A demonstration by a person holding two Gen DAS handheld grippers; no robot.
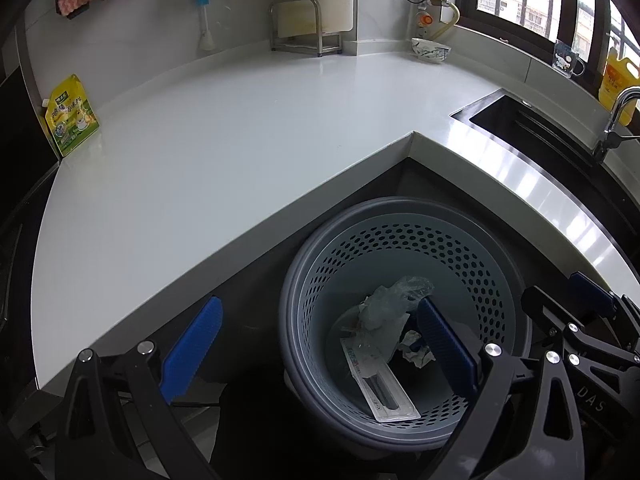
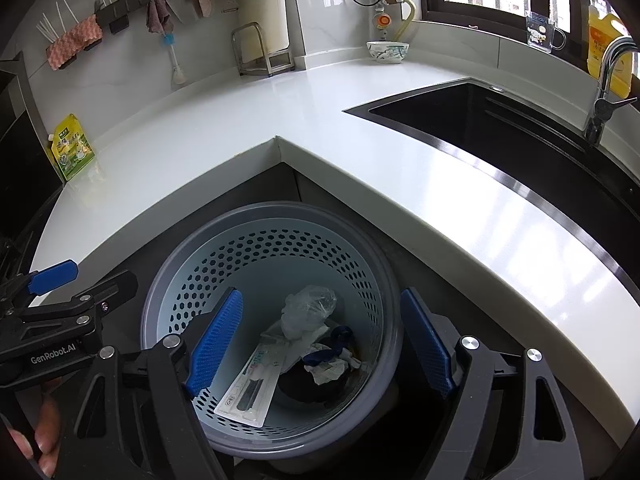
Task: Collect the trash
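Nearby: green pouch [image 1: 72,116] on counter [image 1: 240,152]; bowl [image 1: 431,50] beside sink [image 1: 520,120].

Black-framed claws [image 1: 320,354] [image 2: 320,342], ribbed blue pads, silver pivot screws, white "GenRobot.AI" lettering

Glossy white countertop [image 1: 248,128], perforated plastic bin [image 1: 404,240], crinkled clear wrapper [image 1: 400,300]

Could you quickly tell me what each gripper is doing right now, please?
Left gripper: open, holding nothing, above the bin.
Right gripper: open, holding nothing, above the bin.
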